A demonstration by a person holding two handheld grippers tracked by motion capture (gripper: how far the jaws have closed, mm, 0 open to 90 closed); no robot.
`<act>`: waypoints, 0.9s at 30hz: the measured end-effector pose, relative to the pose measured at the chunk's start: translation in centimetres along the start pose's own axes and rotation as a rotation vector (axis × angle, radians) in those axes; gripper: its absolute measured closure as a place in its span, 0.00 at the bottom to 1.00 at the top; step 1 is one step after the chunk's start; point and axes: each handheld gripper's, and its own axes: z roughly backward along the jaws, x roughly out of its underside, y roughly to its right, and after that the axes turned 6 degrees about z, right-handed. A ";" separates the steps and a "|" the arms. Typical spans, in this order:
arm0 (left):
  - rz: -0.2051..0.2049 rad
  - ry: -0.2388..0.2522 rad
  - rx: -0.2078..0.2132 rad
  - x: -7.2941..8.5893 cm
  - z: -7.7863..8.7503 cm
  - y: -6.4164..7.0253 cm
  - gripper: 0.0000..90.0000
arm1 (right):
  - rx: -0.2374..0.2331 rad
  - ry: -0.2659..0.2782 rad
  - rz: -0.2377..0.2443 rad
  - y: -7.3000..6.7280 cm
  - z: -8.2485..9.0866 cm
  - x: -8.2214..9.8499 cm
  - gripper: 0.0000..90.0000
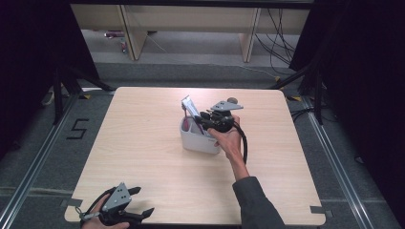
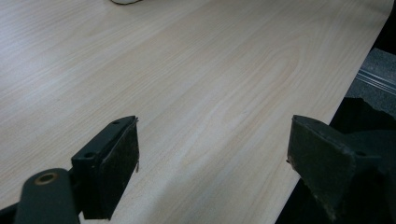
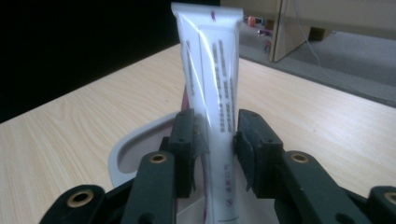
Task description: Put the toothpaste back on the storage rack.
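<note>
A white tube [image 3: 212, 79] with grey print and a crimped top stands upright in a white holder [image 1: 198, 140] near the table's middle. My right gripper [image 3: 215, 140] has the tube's lower part between its jaws; the pads [image 3: 187, 140] sit right beside the tube, with a thin gap showing on the right side. From above, the right gripper [image 1: 204, 119] reaches over the holder's rim, and the tube [image 1: 190, 106] leans up and to the left. My left gripper [image 1: 141, 201] rests at the near left table edge, and in its own view the left gripper [image 2: 212, 158] is wide open and empty.
The holder's rim [image 3: 135, 144] curves below the right jaws. The light wooden table [image 1: 143, 143] ends close to the left gripper's right jaw, with dark floor beyond it. Metal floor rails [image 1: 334, 162] run along both sides, and wooden furniture legs [image 1: 248, 38] stand behind.
</note>
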 end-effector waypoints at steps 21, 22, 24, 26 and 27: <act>-0.010 -0.025 -0.016 0.0 0.1 -0.1 0.18 | -0.020 -0.053 0.008 -2.1 7.1 0.4 0.53; 0.014 -0.005 -0.010 0.1 -0.1 0.1 0.18 | -0.010 -0.066 0.005 -2.2 7.4 0.5 0.52; 0.014 -0.005 -0.011 0.1 -0.1 0.0 0.18 | -0.017 -0.067 0.020 -2.4 7.7 0.9 0.51; 0.015 -0.005 -0.011 0.1 -0.1 0.0 0.18 | -0.019 -0.075 0.002 -2.5 8.2 1.2 0.50; 0.014 -0.006 -0.011 0.1 -0.1 0.0 0.18 | -0.016 -0.074 -0.009 -2.7 8.4 1.4 0.49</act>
